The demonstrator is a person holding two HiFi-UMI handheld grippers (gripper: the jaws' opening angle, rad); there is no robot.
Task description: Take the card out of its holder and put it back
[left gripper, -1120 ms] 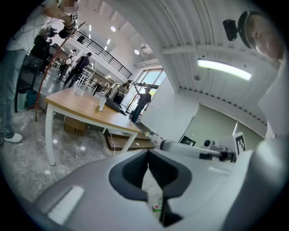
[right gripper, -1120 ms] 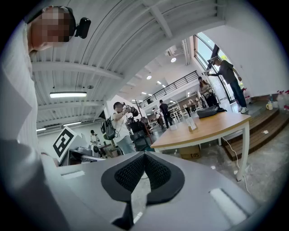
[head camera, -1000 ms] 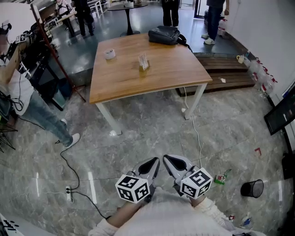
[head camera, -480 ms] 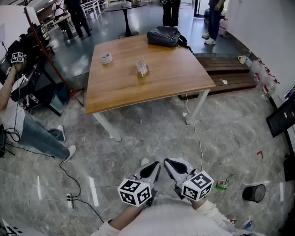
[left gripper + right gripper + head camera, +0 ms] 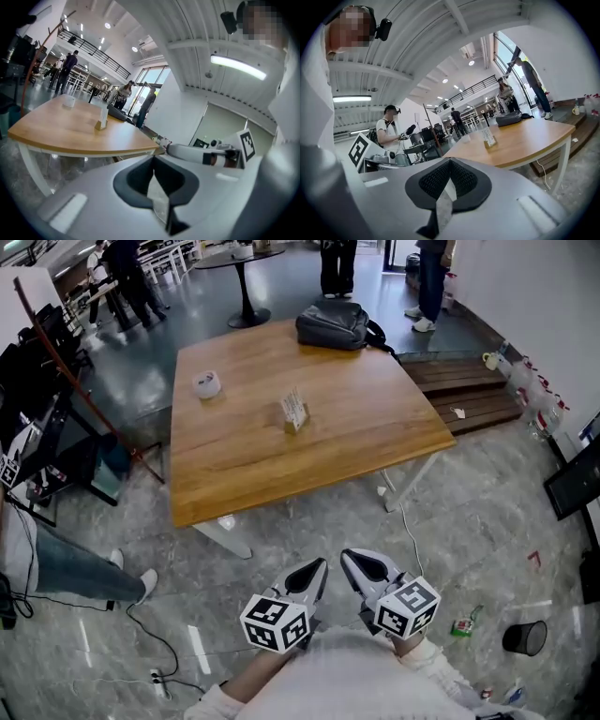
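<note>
Head view: a wooden table (image 5: 272,465) stood on a grey marble floor (image 5: 469,521). The card (image 5: 293,408) sat upright in its holder (image 5: 297,424) near the table's middle, with a black bag (image 5: 334,323) at the far edge. The left gripper (image 5: 315,570) and right gripper (image 5: 350,562) were held side by side, well short of the table.

Left gripper view: its jaws met on nothing. The right gripper lay alongside, and a glazed entrance (image 5: 149,89) showed.

Right gripper view: its jaws were closed and empty. Only here did a person in a white shirt (image 5: 387,132) show upright.
</note>
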